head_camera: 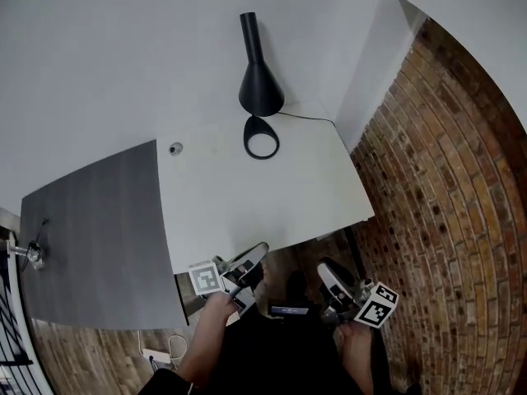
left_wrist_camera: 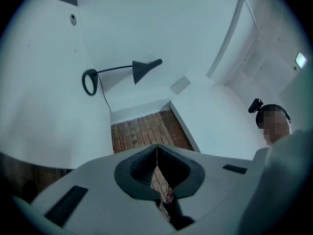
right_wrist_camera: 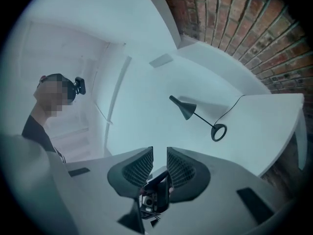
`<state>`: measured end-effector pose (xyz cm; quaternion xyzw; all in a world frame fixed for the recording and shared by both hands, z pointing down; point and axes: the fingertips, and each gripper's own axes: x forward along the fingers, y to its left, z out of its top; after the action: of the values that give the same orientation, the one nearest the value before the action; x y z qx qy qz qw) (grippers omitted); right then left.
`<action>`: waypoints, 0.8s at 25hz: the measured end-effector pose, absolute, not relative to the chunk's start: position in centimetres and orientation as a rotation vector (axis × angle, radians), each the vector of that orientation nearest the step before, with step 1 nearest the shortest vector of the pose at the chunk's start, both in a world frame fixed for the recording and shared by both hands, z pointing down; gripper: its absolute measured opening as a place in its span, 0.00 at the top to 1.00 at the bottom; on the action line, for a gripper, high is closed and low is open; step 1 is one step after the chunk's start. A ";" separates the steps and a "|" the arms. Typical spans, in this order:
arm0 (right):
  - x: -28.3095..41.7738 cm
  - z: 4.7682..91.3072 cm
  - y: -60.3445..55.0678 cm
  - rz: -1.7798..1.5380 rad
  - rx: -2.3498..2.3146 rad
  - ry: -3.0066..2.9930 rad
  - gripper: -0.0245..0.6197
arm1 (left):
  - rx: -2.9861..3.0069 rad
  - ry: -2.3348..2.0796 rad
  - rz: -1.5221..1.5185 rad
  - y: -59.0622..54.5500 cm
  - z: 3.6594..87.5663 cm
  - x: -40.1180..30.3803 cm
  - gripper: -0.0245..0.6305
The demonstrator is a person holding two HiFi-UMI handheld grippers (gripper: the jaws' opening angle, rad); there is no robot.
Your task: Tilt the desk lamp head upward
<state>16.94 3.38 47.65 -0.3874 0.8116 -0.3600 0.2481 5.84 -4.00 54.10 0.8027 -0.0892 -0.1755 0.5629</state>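
Hovering at the Desk's Edge

Both tools are hanging by the near edge of the white desk (head_camera: 272, 196): the left gripper (left_wrist_camera: 156, 148) with jaws pressing together on nothing, the right gripper (right_wrist_camera: 160, 153) slightly apart, empty. The black lamp (head_camera: 261, 97) is standing at the far edge, well apart, beside a grey table (head_camera: 90, 237).

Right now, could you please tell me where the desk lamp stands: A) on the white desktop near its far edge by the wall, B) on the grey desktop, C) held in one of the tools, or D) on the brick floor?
A: the desk lamp stands with its ring base resting on the white desktop, close to the far edge.
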 end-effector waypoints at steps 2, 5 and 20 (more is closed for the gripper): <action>18.2 47.1 1.1 -0.988 -0.980 2.248 0.85 | 1.896 -0.262 -0.444 -5.7 53.3 6.7 0.94; 20.5 46.2 -2.2 -0.983 -0.879 2.299 0.85 | 1.953 -0.327 -0.460 -8.1 51.7 8.5 0.94; 23.3 46.1 -8.2 -1.070 -0.549 2.358 0.85 | 1.946 -0.596 -0.468 -9.1 50.5 9.8 0.94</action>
<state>23.27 -8.24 46.10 -0.2012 0.8637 -0.3919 0.2447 9.77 -9.13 50.53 0.8056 -0.2468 -0.1937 0.5026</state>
